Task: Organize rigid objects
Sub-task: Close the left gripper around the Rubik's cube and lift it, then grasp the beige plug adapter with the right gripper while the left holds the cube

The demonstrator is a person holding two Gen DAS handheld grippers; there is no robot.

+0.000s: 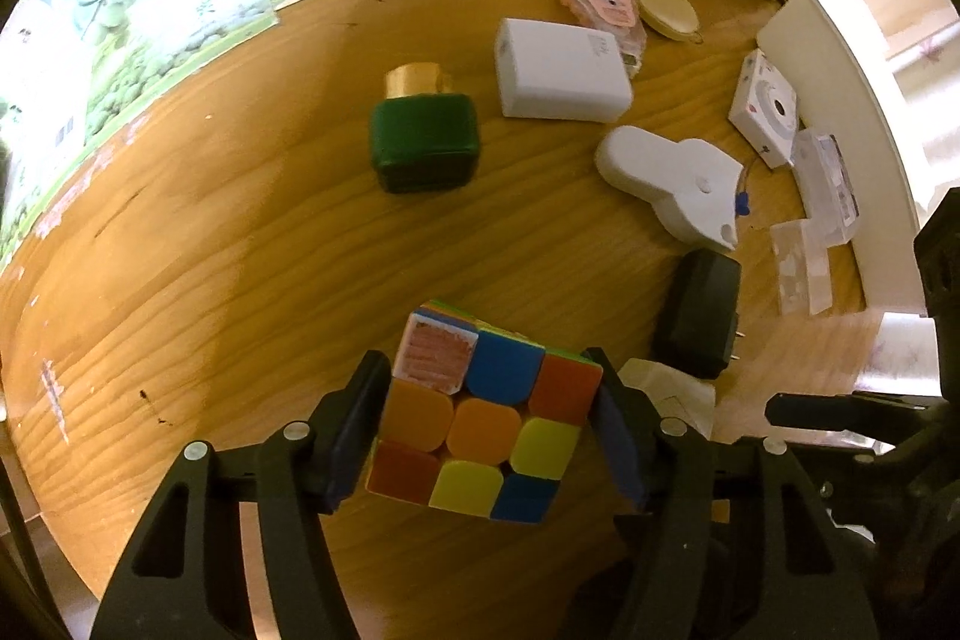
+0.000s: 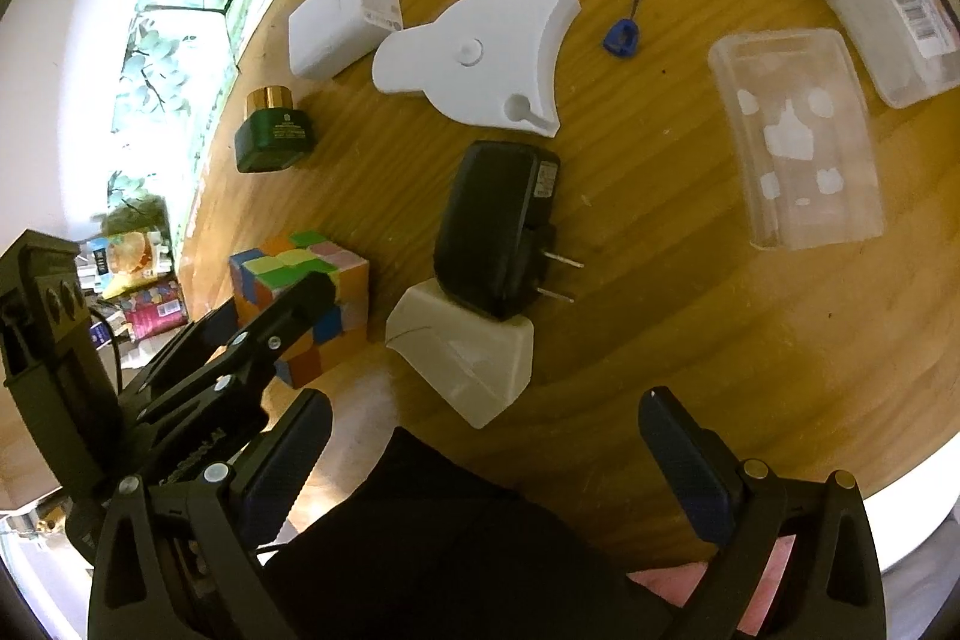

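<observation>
Between the left tongs [image 1: 486, 430], gripped, a multicoloured puzzle cube [image 1: 480, 418]; right tongs [image 2: 486, 436] wide, holding nothing.

My left gripper [image 1: 489, 421] clamping the multicoloured plastic puzzle cube [image 1: 480, 418], over the wooden table [image 1: 240, 250], dark green gold-capped bottle [image 1: 423, 139] beyond
</observation>
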